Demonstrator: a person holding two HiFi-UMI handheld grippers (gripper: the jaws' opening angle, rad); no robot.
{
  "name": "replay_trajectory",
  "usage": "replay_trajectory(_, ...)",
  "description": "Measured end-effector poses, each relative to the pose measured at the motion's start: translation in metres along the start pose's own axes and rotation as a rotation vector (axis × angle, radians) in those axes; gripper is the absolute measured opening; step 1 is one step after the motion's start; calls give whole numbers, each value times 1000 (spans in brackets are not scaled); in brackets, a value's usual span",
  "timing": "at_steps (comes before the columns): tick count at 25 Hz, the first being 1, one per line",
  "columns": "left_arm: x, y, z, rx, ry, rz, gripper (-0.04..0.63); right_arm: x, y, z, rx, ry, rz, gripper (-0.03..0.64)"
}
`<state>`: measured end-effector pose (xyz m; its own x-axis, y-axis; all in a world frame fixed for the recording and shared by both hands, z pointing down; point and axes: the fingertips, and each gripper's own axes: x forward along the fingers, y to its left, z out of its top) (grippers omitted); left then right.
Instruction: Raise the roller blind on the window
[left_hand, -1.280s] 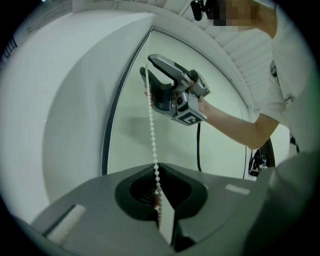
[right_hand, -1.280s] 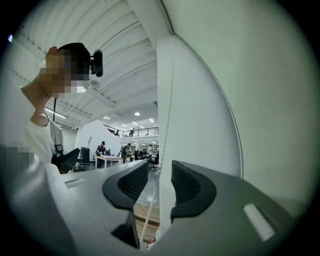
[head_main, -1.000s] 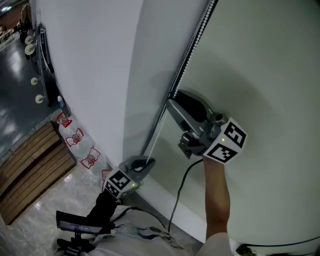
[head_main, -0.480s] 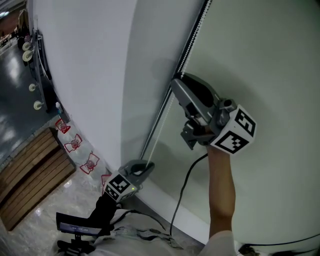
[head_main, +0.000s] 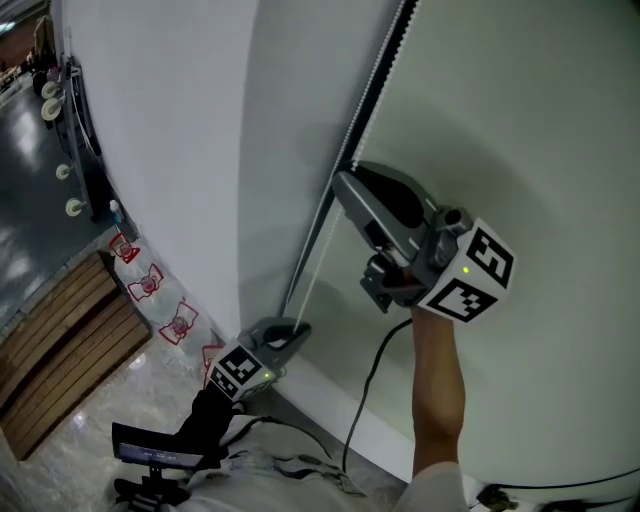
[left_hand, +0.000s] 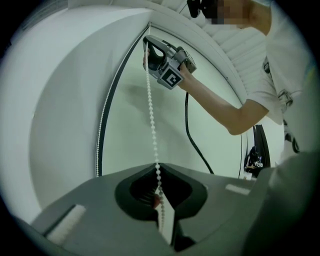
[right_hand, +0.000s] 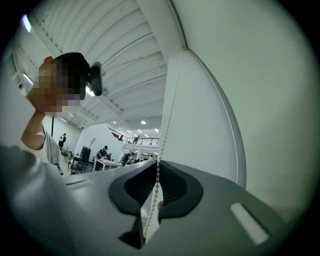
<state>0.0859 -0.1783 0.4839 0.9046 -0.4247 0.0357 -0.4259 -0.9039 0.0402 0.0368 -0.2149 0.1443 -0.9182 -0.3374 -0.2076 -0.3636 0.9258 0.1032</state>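
A white bead chain hangs beside the lowered white roller blind. My right gripper is the upper one. Its jaws have just been closing and now pinch the bead chain, which runs between the tips of the right gripper. Lower down, near the blind's bottom edge, my left gripper is shut on the same chain. In the left gripper view the bead chain drops straight from the right gripper into the shut tips of the left gripper.
A pale green wall fills the right side. A black cable hangs from the right gripper. On the floor at lower left are a wooden slatted platform and several red-printed packets along the blind's foot.
My right gripper sits a little higher on the chain than a second ago. The left gripper has kept its place low on the chain.
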Motion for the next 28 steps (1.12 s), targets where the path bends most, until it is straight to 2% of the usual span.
replay_trajectory(4, 1, 0, 2, -2, -2, -1, -2, -7, -1, 5, 47, -29, 5, 15)
replay_trajectory(20, 5, -9, 18, 6, -28, -40, -2, -25, 19, 2, 22, -14, -16, 15)
replay_trajectory(24, 4, -11, 13, 2, -23, -45, -2, -25, 26, -25, -7, 68, -26, 14)
replay_trajectory(28, 3, -10, 9, 5, -10, -42, -2, -29, 29, -58, 59, 85, -20, 14)
